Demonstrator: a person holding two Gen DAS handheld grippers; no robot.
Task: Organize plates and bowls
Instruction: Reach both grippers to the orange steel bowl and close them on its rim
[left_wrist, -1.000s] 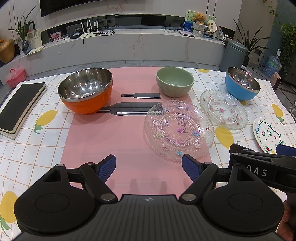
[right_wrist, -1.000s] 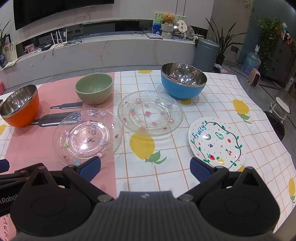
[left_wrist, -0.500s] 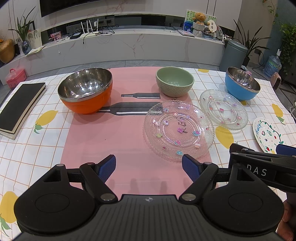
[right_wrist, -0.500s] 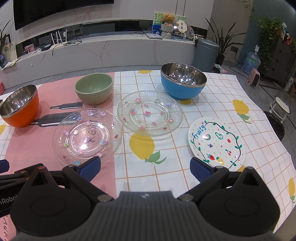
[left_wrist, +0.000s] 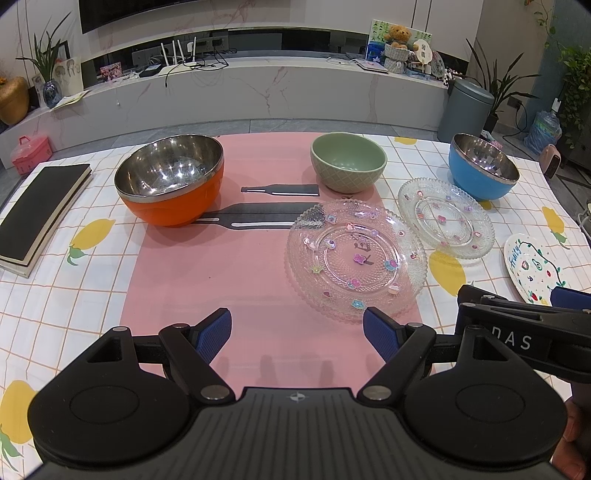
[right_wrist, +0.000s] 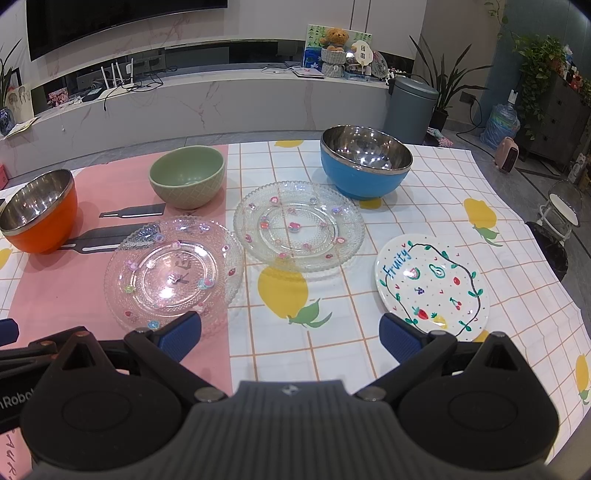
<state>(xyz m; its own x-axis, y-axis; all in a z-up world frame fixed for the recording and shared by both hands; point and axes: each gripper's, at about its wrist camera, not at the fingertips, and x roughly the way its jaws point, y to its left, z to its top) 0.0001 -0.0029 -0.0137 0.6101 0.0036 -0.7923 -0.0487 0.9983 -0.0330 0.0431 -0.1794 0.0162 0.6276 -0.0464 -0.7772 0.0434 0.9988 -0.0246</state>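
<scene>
Two grippers, left gripper (left_wrist: 297, 334) & right gripper (right_wrist: 290, 338), hover low over table (right_wrist: 424, 206) near edge, side by side, jaws spread wide, nothing held. Orange bowl (left_wrist: 170, 181), blue bowl (right_wrist: 365, 166), green bowl (right_wrist: 188, 181) at back; two glass plates (right_wrist: 173, 271) mid-table w/ rims nearly touching; fruit plate (right_wrist: 432, 284) at right, partly cut off in left view.

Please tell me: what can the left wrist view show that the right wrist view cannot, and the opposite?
Only the left wrist view shows the black book and the red box on the floor.

Only the right wrist view shows the whole Fruity plate; the left sees just its edge.

Both show the orange bowl, green bowl, blue bowl, two glass plates, and both open, empty grippers: left, right.
</scene>
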